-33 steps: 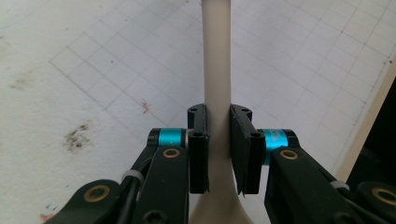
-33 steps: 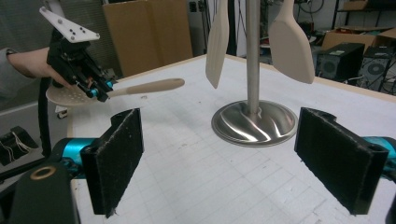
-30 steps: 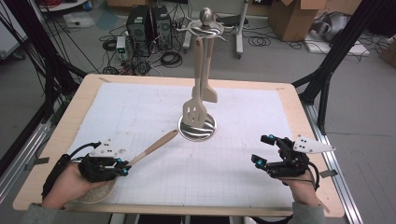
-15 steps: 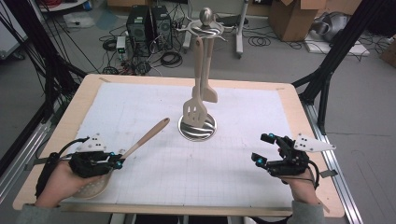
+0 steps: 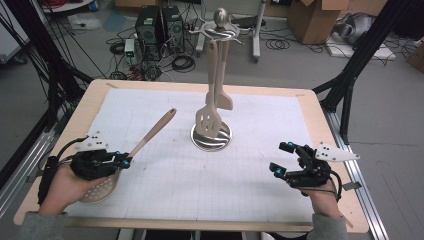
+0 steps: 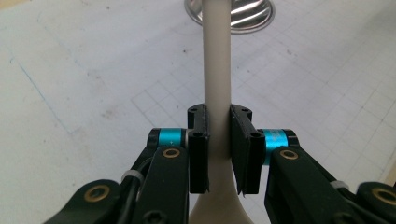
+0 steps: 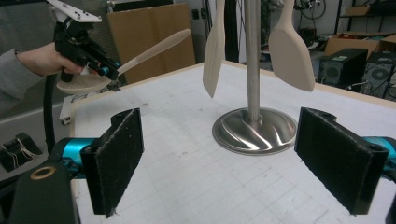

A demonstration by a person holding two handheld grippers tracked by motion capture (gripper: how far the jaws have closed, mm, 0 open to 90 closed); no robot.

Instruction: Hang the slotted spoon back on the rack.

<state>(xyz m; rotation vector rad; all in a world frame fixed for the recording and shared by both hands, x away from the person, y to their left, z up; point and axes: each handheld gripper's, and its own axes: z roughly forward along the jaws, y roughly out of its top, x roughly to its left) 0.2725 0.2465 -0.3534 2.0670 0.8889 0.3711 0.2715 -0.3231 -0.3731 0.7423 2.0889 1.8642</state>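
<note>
Skimmer spoon [image 5: 145, 142] points toward utensil stand [image 5: 212, 136].

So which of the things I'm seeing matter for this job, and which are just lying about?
In the job:
- left gripper, shut on the skimmer spoon
- utensil stand, two utensils hanging

Lying about:
- right gripper, open, idle
- computer towers, floor
- cardboard boxes

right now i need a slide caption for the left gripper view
Left hand-held gripper shut on the handle of a pale skimmer spoon, pointing toward the steel stand base on the gridded table mat.
</note>
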